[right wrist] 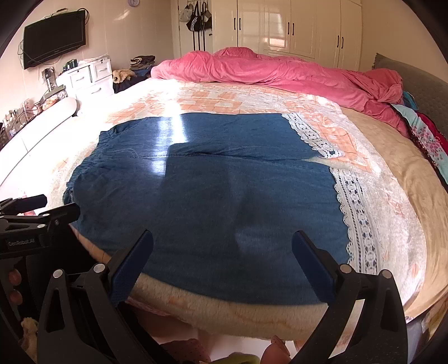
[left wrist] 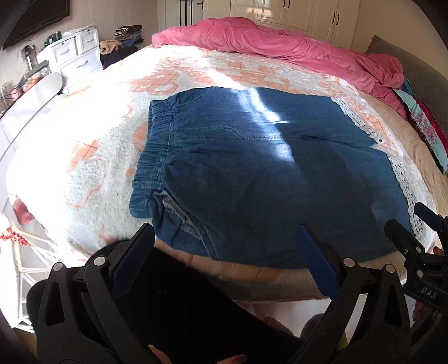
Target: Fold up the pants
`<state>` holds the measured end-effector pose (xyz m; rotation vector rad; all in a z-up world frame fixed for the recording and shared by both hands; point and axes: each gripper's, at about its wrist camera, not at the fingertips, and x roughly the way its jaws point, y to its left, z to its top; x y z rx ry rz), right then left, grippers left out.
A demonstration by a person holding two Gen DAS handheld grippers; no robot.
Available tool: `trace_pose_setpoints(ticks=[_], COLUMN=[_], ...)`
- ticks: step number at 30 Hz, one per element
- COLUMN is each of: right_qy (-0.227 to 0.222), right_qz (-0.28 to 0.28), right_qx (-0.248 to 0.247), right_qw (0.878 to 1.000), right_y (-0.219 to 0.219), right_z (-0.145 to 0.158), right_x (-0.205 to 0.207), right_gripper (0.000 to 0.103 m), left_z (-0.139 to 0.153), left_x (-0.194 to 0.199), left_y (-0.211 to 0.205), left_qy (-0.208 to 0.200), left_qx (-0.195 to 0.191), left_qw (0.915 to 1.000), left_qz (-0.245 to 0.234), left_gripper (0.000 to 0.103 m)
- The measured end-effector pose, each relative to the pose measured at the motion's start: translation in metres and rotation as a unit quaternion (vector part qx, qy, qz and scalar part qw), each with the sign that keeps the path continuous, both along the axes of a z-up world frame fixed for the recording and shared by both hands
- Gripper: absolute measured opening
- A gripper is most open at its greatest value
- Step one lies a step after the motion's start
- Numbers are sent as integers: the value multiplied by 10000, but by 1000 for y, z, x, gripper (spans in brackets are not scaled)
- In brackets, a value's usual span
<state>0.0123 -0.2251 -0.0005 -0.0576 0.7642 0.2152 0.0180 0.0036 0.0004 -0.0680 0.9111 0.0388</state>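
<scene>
Blue denim pants [left wrist: 252,173] lie flat on the bed, elastic waistband [left wrist: 156,145] at the left, lace-trimmed leg ends [left wrist: 403,179] at the right. They also show in the right wrist view [right wrist: 210,201], with lace hem [right wrist: 355,212] at the right. My left gripper [left wrist: 224,252] is open and empty, held just off the bed's near edge, near the waist end. My right gripper [right wrist: 222,254] is open and empty over the near edge, toward the leg end. Each gripper shows in the other's view, the right [left wrist: 420,240] and the left [right wrist: 36,212].
A pink duvet [right wrist: 280,70] is bunched along the far side of the bed [right wrist: 406,173]. A grey headboard [right wrist: 420,84] and clothes are at the right. White drawers [right wrist: 86,75], a wall TV [right wrist: 53,36] and wardrobes [right wrist: 294,25] stand beyond.
</scene>
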Motion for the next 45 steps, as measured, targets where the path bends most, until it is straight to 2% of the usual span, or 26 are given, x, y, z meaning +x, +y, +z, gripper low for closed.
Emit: trace_pose_setpoints(ticks=[11,21,26,30,33,37,39,42,45], right_qy=[-12,-125,-144,196,125,406,406,406,674], right_qz=[195,693,902,1063,1120,1283,1388,1457,1459], right_qx=[-41,-182,-427,-238,-505,-436,-541,-673,-504], right_qw=[9998,9974,9949,9939,9923,9899,9880,9862,9857], right_y=[17,51,71,79,88,93,99,105,109], right_z=[9,27,29,22,17,10,7,4,-2], right_x=[61,118,148,174,190,215,228,246,271], right_gripper=[99,99,99,99,99,99,99,99,99], left_z=[2,9,9,5,3,0,-4,-8,-16], left_x=[42,95,121,137,149,166,177,192,206], left_y=[23,70,97,111,122,131,137,142,144], left_qy=[49,121,192,269,315,354,423,377,514], left_qx=[-8,-116,-157,-113,-217,-215,-202,-181,-306], left_qw=[9999,9989,9974,9968,9964,9962,9955,9965,9965], left_qz=[122,446,674,750,751,768,824,728,585], left_gripper=[94,94,94,94,94,94,94,94,94])
